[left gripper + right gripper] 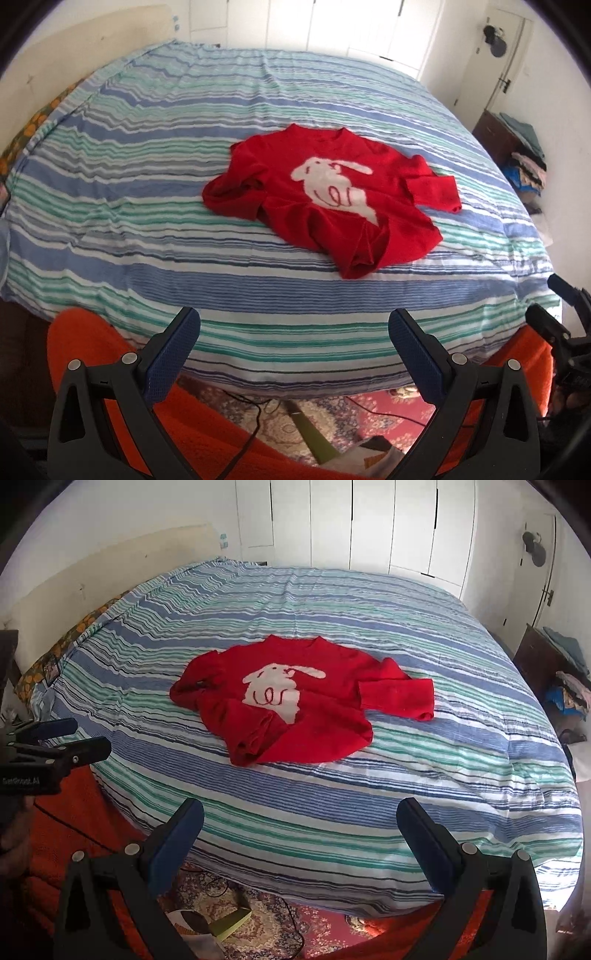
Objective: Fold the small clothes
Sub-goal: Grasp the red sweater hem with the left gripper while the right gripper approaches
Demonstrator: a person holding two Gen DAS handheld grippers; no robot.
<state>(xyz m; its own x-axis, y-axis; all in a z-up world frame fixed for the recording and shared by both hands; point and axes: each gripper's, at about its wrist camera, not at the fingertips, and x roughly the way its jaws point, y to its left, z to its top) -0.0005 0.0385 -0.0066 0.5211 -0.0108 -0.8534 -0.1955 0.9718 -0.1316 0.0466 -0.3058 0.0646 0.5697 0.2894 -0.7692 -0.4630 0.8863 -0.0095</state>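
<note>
A small red sweater (325, 192) with a white rabbit on its front lies crumpled in the middle of the striped bed (147, 206); it also shows in the right wrist view (295, 698). Its sleeves are bunched and its hem is rumpled toward me. My left gripper (293, 325) is open and empty, held above the bed's near edge, well short of the sweater. My right gripper (300, 814) is open and empty too, beside it to the right. The left gripper shows at the left edge of the right wrist view (62, 738).
The bed's blue, green and white striped cover (443, 738) fills most of the view. A dark cabinet with piled clothes (517, 155) stands at the right wall. White wardrobe doors (369, 528) are behind. A patterned rug with cables (258, 923) lies below the bed edge.
</note>
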